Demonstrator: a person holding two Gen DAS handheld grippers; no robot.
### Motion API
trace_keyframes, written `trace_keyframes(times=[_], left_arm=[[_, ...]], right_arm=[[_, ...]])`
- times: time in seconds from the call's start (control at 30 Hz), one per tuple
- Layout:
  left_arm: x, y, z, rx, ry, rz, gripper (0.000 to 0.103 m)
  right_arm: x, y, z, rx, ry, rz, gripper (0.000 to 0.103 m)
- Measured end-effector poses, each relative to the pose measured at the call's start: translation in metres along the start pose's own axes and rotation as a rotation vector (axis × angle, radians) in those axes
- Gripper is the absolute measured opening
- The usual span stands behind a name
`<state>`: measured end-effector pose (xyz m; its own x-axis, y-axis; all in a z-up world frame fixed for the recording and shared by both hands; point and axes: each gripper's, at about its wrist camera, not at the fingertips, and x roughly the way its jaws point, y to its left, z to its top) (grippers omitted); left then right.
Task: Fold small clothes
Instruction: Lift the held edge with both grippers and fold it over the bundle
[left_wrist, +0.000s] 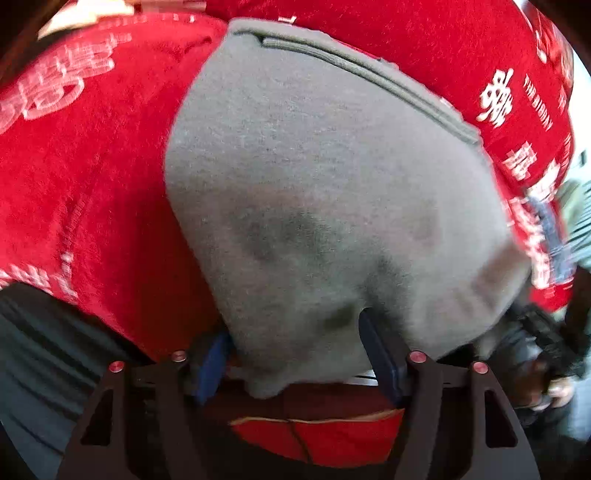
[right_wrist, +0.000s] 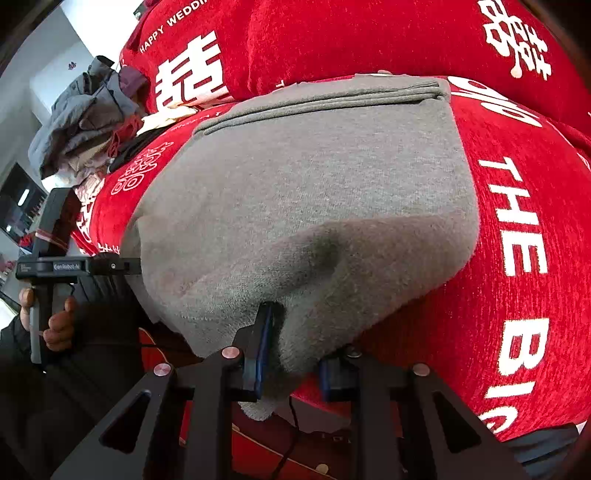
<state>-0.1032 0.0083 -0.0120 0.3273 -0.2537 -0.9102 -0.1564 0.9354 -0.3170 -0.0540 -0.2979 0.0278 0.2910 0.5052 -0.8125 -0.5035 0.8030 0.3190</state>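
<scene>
Grey garment (left_wrist: 325, 192), frame centre, on red printed cloth (left_wrist: 81, 177): near edge pinched by left gripper (left_wrist: 295, 354) and right gripper (right_wrist: 295, 354), fingers closed on fabric, apparently for folding.

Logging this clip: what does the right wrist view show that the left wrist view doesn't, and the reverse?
Right wrist only: a pile of unfolded clothes at upper left, and "THE BIG" lettering on the red blanket.
Left wrist only: the red box under the garment's near edge.
Both: the grey garment with its folded far edge, pinched by the left gripper and the right gripper.
</scene>
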Motion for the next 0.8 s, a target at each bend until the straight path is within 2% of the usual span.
trace_keyframes(times=[0.07, 0.1, 0.13, 0.23, 0.37, 0.43, 0.57, 0.8], left_arm=[[0.001, -0.003, 0.001, 0.010, 0.000, 0.025, 0.034], [0.000, -0.002, 0.001, 0.007, -0.002, 0.019, 0.019], [-0.001, 0.001, 0.002, 0.001, -0.002, -0.006, 0.013], [-0.009, 0.001, 0.002, 0.010, -0.019, -0.004, 0.013], [-0.035, -0.005, 0.003, 0.043, -0.113, -0.014, 0.013], [-0.056, -0.006, 0.009, 0.039, -0.181, -0.038, 0.013], [-0.085, -0.003, 0.020, 0.013, -0.268, -0.091, 0.013], [-0.113, 0.003, 0.045, -0.080, -0.346, -0.206, 0.013]], right_arm=[[-0.002, 0.002, -0.001, -0.017, -0.007, 0.007, 0.024], [-0.003, 0.004, -0.001, -0.034, -0.009, 0.005, 0.022], [-0.005, 0.006, 0.000, -0.051, -0.017, 0.000, 0.017], [-0.015, 0.007, 0.002, -0.057, -0.047, 0.013, 0.012], [-0.037, 0.006, 0.009, -0.036, -0.106, 0.065, 0.011], [-0.051, 0.007, 0.015, -0.033, -0.144, 0.094, 0.011], [-0.078, 0.009, 0.029, -0.012, -0.228, 0.162, 0.011], [-0.106, 0.003, 0.049, 0.064, -0.335, 0.291, 0.011]])
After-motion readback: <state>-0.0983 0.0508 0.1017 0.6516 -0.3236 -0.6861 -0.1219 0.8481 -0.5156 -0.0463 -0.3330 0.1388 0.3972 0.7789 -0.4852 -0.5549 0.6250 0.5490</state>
